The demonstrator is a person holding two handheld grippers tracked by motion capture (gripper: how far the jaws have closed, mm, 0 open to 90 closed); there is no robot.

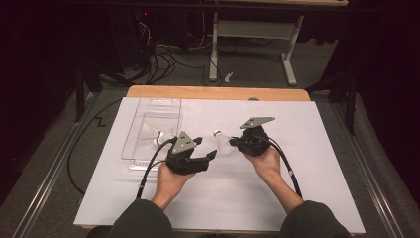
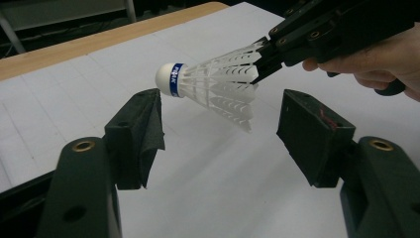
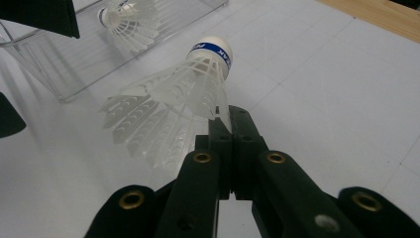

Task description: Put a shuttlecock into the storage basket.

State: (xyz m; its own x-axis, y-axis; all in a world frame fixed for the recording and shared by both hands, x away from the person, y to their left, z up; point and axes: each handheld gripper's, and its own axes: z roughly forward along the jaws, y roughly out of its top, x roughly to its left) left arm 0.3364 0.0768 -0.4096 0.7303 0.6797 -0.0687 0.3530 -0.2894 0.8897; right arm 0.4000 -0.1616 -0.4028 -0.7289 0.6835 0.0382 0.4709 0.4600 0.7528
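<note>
A white shuttlecock point(image 1: 222, 143) with a blue band round its cork hangs above the white sheet. My right gripper point(image 1: 234, 143) is shut on the edge of its feather skirt. In the right gripper view the shuttlecock point(image 3: 173, 99) tilts up and away from the closed right gripper point(image 3: 230, 119). My left gripper point(image 1: 205, 148) is open just left of it. In the left gripper view the shuttlecock point(image 2: 218, 82) hovers cork-left between and a little beyond the spread jaws of the left gripper point(image 2: 223, 129), apart from both pads point(image 2: 143, 129).
A clear plastic tray point(image 1: 130, 144) stands at the back left of the sheet with a shuttlecock point(image 1: 150, 131) lying in it; the tray point(image 3: 64, 74) and shuttlecock point(image 3: 130, 17) also appear in the right gripper view. A wooden table edge point(image 1: 218, 92) runs along the back.
</note>
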